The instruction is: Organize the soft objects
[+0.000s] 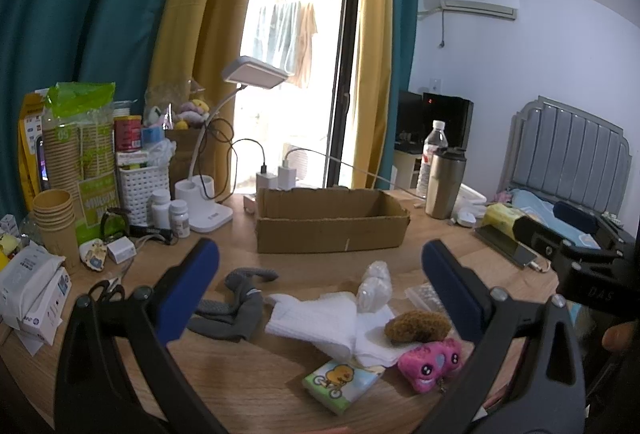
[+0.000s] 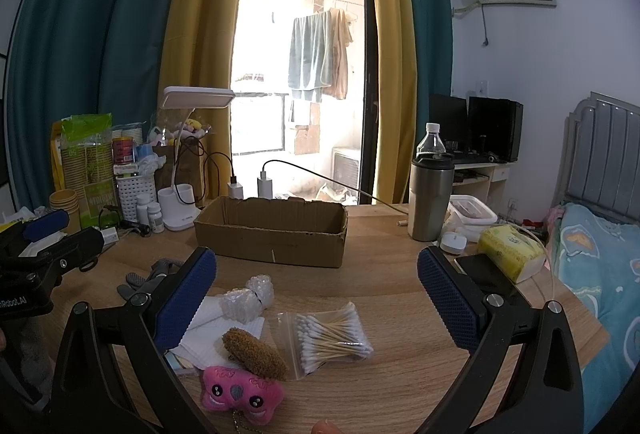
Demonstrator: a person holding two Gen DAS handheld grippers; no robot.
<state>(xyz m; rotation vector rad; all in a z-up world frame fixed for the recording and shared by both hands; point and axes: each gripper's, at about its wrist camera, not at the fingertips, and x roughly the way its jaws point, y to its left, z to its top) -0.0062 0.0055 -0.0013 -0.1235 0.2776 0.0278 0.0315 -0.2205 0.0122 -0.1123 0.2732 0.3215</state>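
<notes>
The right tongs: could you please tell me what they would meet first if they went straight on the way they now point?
Probably the cardboard box: the open right tongs seem to aim over the cotton swabs at its front wall, though depth is unclear.

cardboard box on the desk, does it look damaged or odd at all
Yes. The cardboard box has no flaps and its top rim is torn and ragged, most clearly along the back edge. It stands upright and looks empty.

Lamp [image 2: 199, 97], tumbler [image 2: 430, 198] (steel), cups [image 1: 54, 212]
</notes>
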